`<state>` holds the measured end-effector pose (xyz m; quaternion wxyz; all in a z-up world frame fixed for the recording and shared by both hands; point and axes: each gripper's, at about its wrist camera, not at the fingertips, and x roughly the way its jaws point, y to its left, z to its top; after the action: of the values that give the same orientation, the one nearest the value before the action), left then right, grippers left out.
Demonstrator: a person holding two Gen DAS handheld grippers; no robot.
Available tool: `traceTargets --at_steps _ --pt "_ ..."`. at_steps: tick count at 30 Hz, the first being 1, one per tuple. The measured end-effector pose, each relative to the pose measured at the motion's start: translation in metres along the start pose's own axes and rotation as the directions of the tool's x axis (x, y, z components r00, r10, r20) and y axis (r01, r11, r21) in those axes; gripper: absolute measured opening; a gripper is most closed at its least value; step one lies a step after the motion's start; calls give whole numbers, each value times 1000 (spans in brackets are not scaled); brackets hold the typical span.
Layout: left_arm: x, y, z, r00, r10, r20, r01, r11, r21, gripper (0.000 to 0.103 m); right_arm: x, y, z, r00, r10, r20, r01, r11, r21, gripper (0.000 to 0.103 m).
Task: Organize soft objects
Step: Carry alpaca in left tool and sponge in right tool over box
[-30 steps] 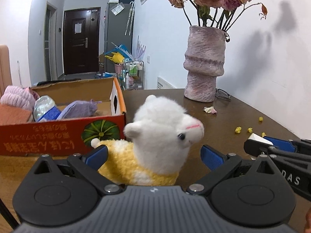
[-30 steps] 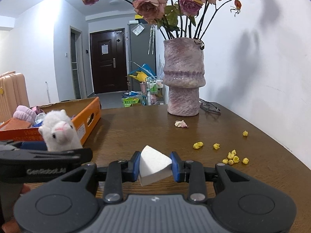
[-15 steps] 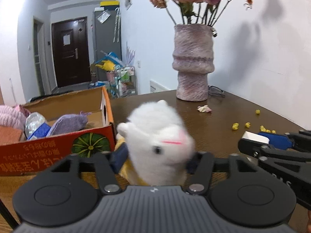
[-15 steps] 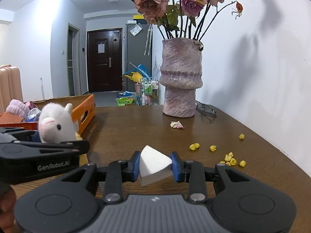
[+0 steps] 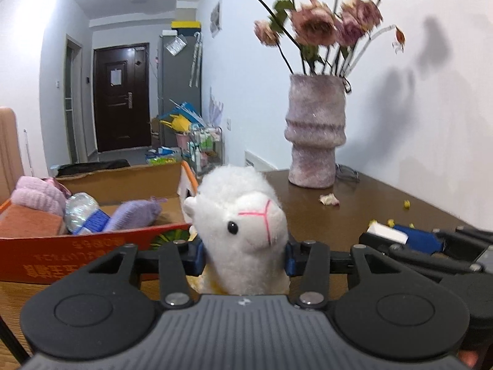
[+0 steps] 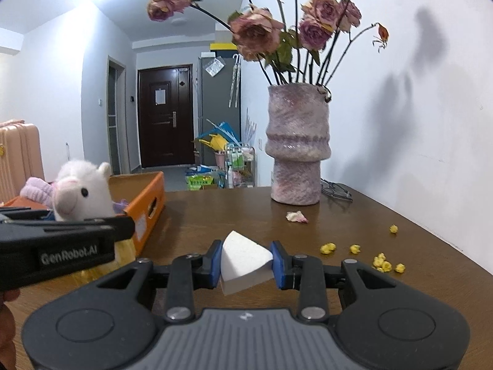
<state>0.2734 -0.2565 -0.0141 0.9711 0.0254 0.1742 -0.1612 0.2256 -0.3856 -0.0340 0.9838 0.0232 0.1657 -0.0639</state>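
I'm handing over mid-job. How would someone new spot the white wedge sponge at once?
Start at the tall mauve vase of dried roses on the brown table. Come toward the camera past the fallen petal: the white wedge sponge is pinched between the right gripper's blue fingers. Unlike the fluffy llama plush beside it, it is smooth, plain and sharp-edged.

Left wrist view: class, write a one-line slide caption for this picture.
Left gripper shut on a white plush alpaca, beside the orange cardboard box of soft things on the wooden table.
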Motion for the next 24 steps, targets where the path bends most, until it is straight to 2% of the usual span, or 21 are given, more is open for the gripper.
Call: traceTargets --at_steps 14,24 --pt "-39 69 21 992 69 105 -57 992 -117 46 -8 63 8 992 56 114 -57 998 5 32" --pt "-40 115 33 981 123 151 -99 982 -159 46 8 114 19 981 80 179 -73 996 -44 32"
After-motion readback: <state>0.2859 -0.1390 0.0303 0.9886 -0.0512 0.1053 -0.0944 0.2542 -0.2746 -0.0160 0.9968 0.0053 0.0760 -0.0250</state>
